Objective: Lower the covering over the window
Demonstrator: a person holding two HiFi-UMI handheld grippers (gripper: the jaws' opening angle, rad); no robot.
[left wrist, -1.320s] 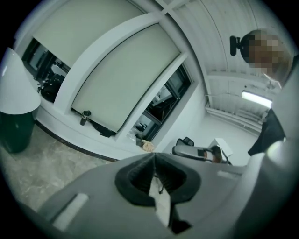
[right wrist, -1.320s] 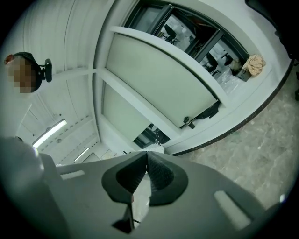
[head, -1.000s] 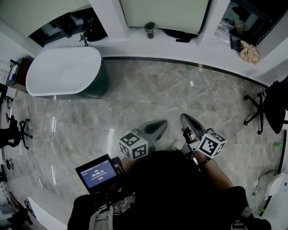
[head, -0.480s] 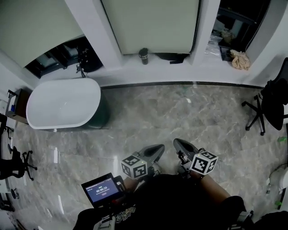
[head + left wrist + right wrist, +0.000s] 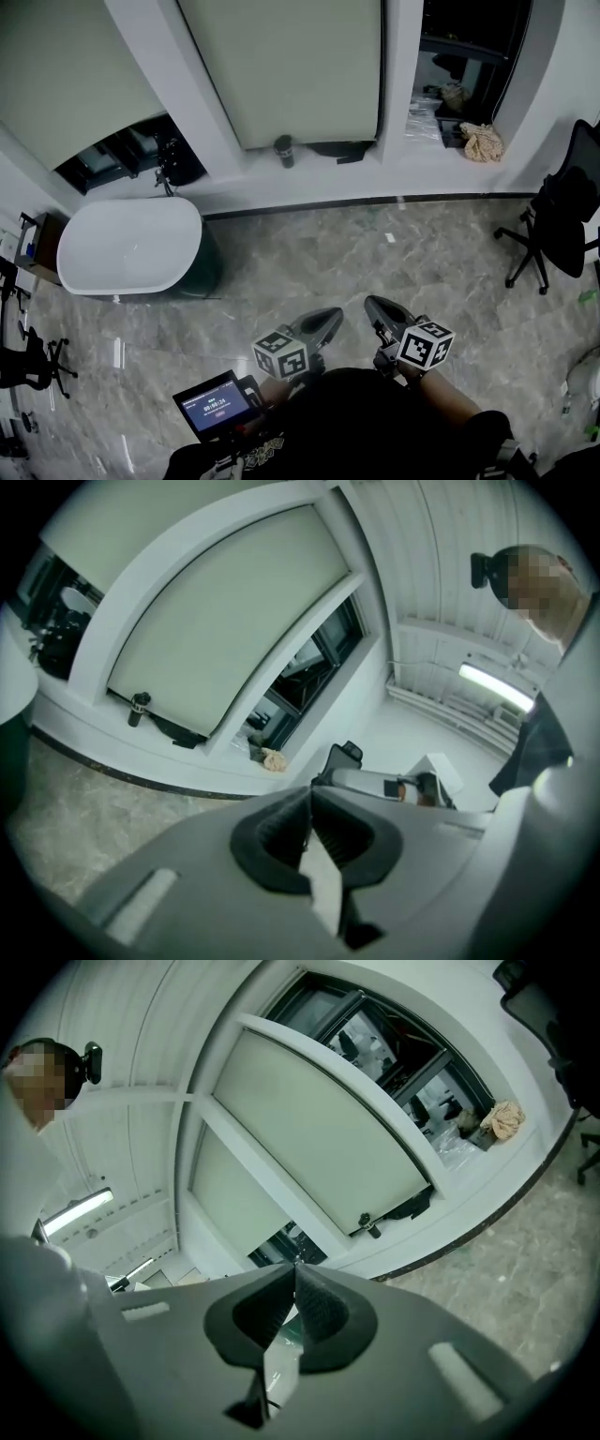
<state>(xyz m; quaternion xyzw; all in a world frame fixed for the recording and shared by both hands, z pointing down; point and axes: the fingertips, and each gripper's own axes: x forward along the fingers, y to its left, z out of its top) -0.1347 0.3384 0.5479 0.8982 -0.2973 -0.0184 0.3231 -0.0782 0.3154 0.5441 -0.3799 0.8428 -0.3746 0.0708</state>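
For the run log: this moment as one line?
left tool: shut, empty | right tool: shut, empty | middle blind: down | left blind: partly down | right window: uncovered

Bathtub (image 5: 131,248), dark cup (image 5: 283,150), office chair (image 5: 560,225)

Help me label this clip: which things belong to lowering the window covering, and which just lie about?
Job: roller blinds, left gripper, right gripper, both shut and empty.
Lying about: bathtub, tumbler, crumpled cloth, office chair.
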